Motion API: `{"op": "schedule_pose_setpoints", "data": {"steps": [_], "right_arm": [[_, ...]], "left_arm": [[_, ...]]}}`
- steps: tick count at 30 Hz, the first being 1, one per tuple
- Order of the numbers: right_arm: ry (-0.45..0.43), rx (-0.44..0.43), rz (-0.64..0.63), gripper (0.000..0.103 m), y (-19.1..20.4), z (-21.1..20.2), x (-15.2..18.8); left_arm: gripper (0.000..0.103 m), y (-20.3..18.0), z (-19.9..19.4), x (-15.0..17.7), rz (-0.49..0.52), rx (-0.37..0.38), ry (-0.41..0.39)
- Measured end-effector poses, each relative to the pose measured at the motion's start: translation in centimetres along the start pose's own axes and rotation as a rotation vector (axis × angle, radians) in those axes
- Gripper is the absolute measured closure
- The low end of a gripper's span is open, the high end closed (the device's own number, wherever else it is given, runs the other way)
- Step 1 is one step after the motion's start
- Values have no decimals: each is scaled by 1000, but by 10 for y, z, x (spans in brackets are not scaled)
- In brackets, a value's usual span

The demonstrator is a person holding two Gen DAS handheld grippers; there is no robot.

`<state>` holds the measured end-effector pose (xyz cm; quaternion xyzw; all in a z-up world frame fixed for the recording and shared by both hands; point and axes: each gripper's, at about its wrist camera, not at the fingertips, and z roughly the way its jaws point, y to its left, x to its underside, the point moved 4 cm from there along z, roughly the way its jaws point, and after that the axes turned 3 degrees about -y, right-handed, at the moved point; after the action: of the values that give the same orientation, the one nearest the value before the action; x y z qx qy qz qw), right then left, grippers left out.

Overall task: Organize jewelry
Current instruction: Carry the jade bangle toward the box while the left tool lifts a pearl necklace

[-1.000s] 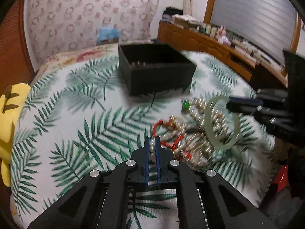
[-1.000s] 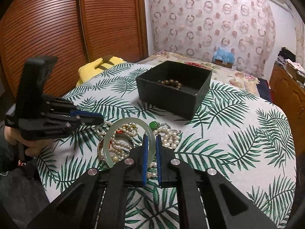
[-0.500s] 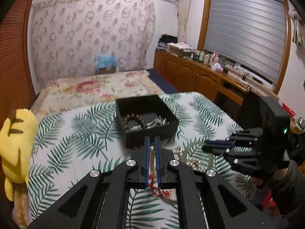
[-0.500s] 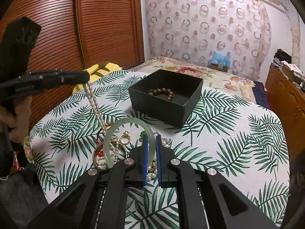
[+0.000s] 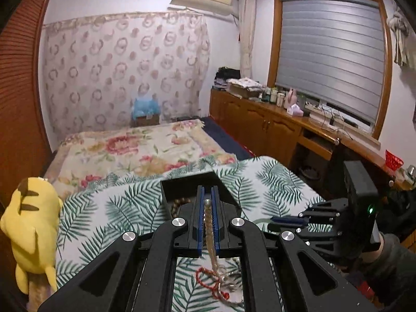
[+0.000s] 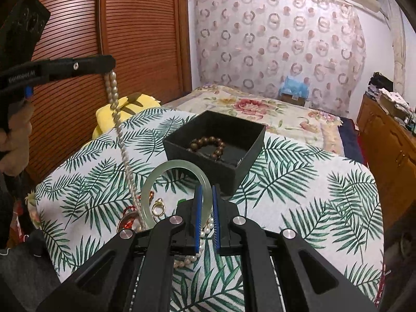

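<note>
Now lifted: pearl necklace (image 6: 122,140) clamped in left gripper (image 5: 207,205) jaws, tail trailing below to the worktop (image 6: 299,182) heap; jade bangle (image 6: 176,189) pinched in right gripper (image 6: 206,195) jaws, black box (image 6: 215,143) ahead, ready for deposit.

One black box (image 6: 228,156), one jade bangle (image 6: 156,179), one pearl strand (image 6: 122,140), one wooden bead bracelet (image 6: 208,144), two grippers (image 5: 207,197) (image 6: 206,195)

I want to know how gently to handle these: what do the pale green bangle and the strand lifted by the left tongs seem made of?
Pale green bangle: probably jade or glass; it looks smooth, glossy and translucent, a rigid ring.
Strand hanging from the left tongs: apparently pearls, real or imitation; small cream beads with a soft sheen, draping limply down to the pile.
</note>
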<state>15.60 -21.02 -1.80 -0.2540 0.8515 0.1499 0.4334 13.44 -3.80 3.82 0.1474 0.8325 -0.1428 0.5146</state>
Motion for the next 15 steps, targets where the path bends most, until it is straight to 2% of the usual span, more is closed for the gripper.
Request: {"op": "schedule_pose_setpoints", "data": {"steps": [15], "right_arm": [[-19,25,-10,94,-11,17,-30]], "left_arm": [[98,-3,2,-45,31,-19,-66]]}}
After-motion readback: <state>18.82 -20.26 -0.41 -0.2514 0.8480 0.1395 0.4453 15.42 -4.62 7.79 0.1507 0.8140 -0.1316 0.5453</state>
